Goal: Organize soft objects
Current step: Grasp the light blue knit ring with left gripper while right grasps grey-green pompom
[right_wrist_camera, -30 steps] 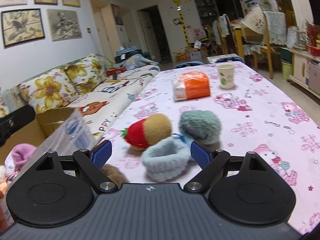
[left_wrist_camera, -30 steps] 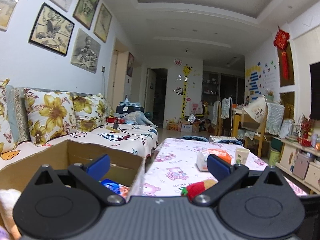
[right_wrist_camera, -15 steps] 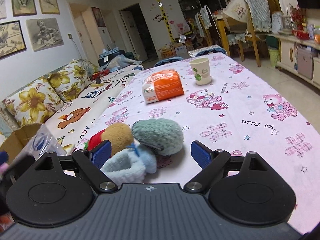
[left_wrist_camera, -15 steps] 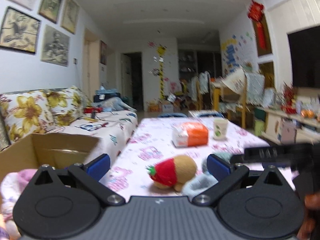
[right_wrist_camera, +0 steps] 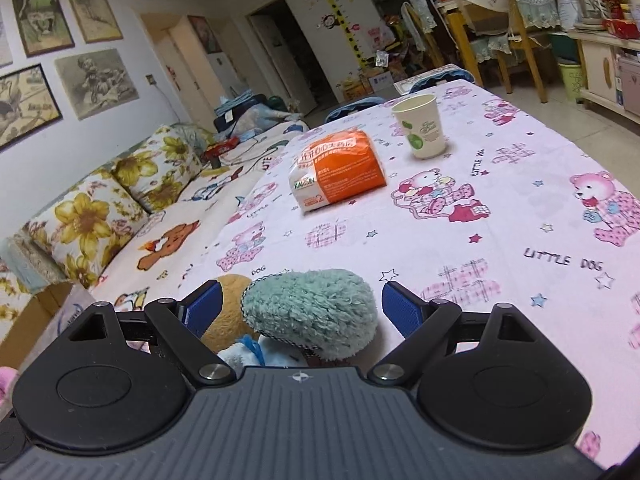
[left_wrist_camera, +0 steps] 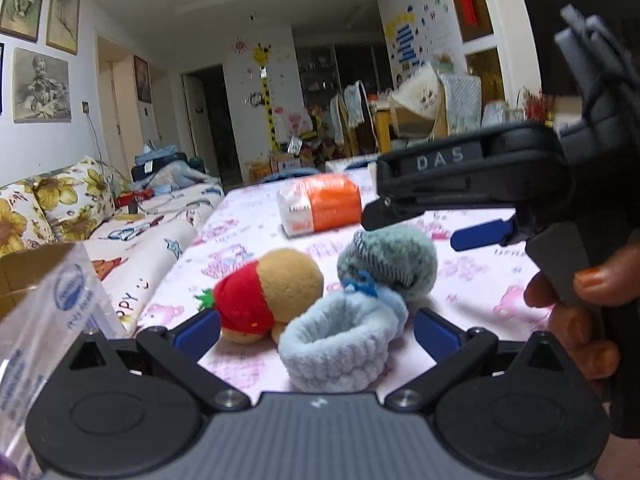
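Three soft items lie together on the pink bear tablecloth (left_wrist_camera: 248,232): a tan and red strawberry plush (left_wrist_camera: 272,292), a light blue fuzzy slipper (left_wrist_camera: 340,344) and a teal fuzzy slipper (left_wrist_camera: 388,260). My left gripper (left_wrist_camera: 316,330) is open, its jaws on either side of the light blue slipper and the plush. My right gripper (right_wrist_camera: 300,306) is open around the teal slipper (right_wrist_camera: 312,312), with the plush (right_wrist_camera: 228,312) and light blue slipper (right_wrist_camera: 244,356) just beside it. The right gripper also shows in the left wrist view (left_wrist_camera: 472,216), above the teal slipper.
An orange tissue pack (right_wrist_camera: 340,168) and a paper cup (right_wrist_camera: 420,126) stand farther back on the table. A cardboard box (left_wrist_camera: 24,268) with a clear plastic bag (left_wrist_camera: 52,320) sits at the left by the sofa (right_wrist_camera: 120,196). Chairs and shelves are behind.
My left gripper has swung from the box to the table and come down over the soft items. My right gripper has moved forward and lower, so the teal slipper now sits between its jaws.
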The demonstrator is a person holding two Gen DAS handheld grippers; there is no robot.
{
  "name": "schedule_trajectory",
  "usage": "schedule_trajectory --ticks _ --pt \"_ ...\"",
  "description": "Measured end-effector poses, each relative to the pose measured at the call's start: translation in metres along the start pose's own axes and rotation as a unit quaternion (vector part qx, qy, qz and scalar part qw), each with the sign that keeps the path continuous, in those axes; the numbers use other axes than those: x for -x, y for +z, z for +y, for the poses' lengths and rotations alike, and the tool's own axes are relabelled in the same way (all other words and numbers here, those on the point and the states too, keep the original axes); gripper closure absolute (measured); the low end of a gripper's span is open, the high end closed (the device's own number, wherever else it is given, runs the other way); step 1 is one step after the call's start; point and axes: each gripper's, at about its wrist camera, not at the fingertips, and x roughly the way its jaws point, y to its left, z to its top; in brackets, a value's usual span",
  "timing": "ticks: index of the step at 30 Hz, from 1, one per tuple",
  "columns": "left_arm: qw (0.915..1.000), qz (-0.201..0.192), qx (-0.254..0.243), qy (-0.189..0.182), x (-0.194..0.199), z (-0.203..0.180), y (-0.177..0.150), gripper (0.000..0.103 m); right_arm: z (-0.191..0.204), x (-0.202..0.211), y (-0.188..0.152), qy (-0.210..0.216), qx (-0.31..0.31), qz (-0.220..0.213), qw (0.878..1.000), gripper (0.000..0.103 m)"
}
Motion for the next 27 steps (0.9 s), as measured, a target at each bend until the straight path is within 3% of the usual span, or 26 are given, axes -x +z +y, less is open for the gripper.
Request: schedule_trajectory --ticks 6,10,14,18,20,21,27 --pt "0.9993 0.017 0.025 -0.022 -0.016 -0.001 0.001 0.003 0.006 -0.019 0.001 -0.015 0.019 0.015 1.0 0.0" --pt "0.9982 0.045 0.024 -0.031 -0.032 -0.001 0.003 0.014 0.002 -0.027 -0.002 -0.017 0.011 0.022 1.0 0.0" --pt "0.9955 0.053 0.067 -0.039 -0.036 0.008 0.002 0.017 -0.002 -0.027 -0.005 -0.02 0.006 0.023 1.0 0.0" --pt "0.9945 0.057 0.073 -0.048 -0.038 0.006 0.003 0.023 -0.004 -0.025 -0.005 -0.015 -0.003 0.02 1.0 0.0" --pt "0.9941 0.059 0.075 -0.052 -0.039 0.005 0.004 0.032 -0.004 -0.023 -0.004 -0.016 -0.004 0.017 1.0 0.003" --pt "0.9937 0.06 0.077 -0.056 -0.04 0.006 0.004 0.035 -0.005 -0.022 -0.004 -0.012 -0.009 0.016 1.0 0.009" --pt "0.9927 0.061 0.082 -0.065 -0.038 0.008 0.007 0.065 -0.003 -0.018 -0.003 -0.011 -0.008 0.013 1.0 0.016"
